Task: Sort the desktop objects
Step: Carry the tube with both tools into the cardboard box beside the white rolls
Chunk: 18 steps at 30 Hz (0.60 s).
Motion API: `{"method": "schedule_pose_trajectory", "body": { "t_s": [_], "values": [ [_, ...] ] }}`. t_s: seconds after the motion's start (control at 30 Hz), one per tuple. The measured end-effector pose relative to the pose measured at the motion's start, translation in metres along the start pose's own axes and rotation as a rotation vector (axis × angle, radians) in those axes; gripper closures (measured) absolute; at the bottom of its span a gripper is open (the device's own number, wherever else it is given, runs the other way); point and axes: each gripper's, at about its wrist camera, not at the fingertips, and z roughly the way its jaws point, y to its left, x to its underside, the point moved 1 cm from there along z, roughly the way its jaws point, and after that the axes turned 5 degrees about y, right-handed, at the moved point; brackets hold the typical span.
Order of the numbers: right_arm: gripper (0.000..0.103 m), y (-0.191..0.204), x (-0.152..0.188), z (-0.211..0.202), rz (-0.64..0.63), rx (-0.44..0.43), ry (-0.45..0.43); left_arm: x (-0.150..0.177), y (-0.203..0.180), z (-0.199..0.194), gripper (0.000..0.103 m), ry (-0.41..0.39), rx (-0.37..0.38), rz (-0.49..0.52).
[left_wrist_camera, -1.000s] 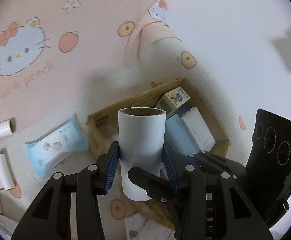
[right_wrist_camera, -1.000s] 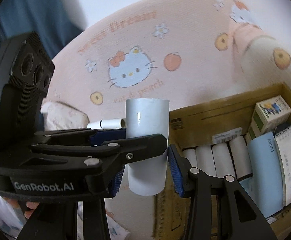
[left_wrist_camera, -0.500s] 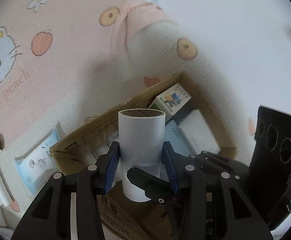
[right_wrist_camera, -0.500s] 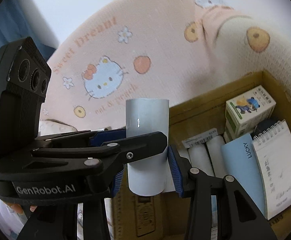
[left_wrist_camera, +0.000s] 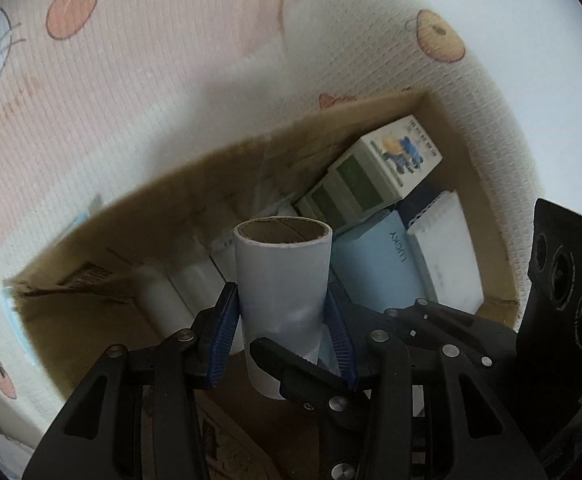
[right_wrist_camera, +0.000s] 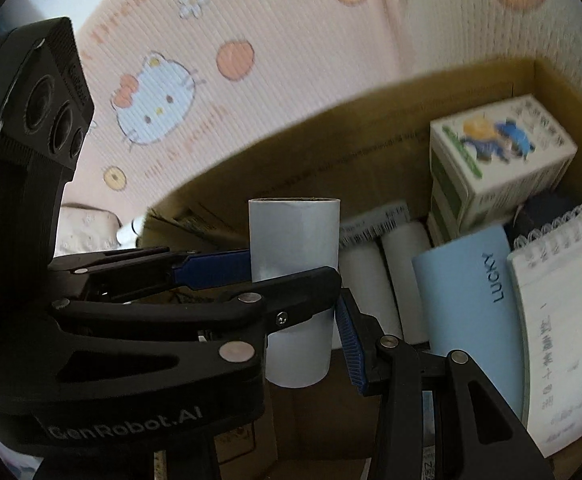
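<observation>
Holding, left view: left tongs (left_wrist_camera: 283, 320) clamp one paper roll (left_wrist_camera: 283, 280) upright over the cardboard box (left_wrist_camera: 471, 200), likely for lowering in beside one green carton (left_wrist_camera: 375, 172) and one blue booklet (left_wrist_camera: 375, 268).
Right view: right tongs (right_wrist_camera: 297, 300) clamp the same roll (right_wrist_camera: 294, 240); two rolls (right_wrist_camera: 383, 280) lie inside, plus one spiral notepad (right_wrist_camera: 563, 320).

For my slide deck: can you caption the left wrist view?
Both grippers clamp a white roll above an open cardboard box holding rolls, notebooks and a small carton.
</observation>
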Motion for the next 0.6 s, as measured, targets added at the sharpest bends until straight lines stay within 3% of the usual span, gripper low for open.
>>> {"method": "schedule_pose_trajectory", "body": {
  "t_s": [0.1, 0.23, 0.37, 0.47, 0.53, 0.6],
  "values": [
    [0.064, -0.004, 0.0, 0.008, 0.004, 0.028, 0.04, 0.0, 0.005, 0.014, 0.056, 0.042, -0.011, -0.064],
    [0.064, -0.009, -0.001, 0.016, 0.011, 0.069, 0.108, -0.002, 0.007, 0.028, 0.056, 0.072, -0.097, -0.123],
    [0.064, -0.019, -0.003, 0.021, 0.044, 0.075, 0.141, -0.001, 0.016, 0.037, 0.056, 0.091, -0.011, -0.215],
    [0.064, -0.022, -0.006, 0.025, 0.042, 0.074, 0.15, -0.002, 0.023, 0.038, 0.056, 0.089, -0.005, -0.26],
    [0.072, -0.023, -0.008, 0.025, 0.041, 0.06, 0.139, -0.003, 0.026, 0.04, 0.056, 0.098, 0.003, -0.272],
    [0.073, -0.022, -0.008, 0.027, 0.027, 0.07, 0.148, -0.003, 0.028, 0.042, 0.056, 0.103, -0.005, -0.276]
  ]
}}
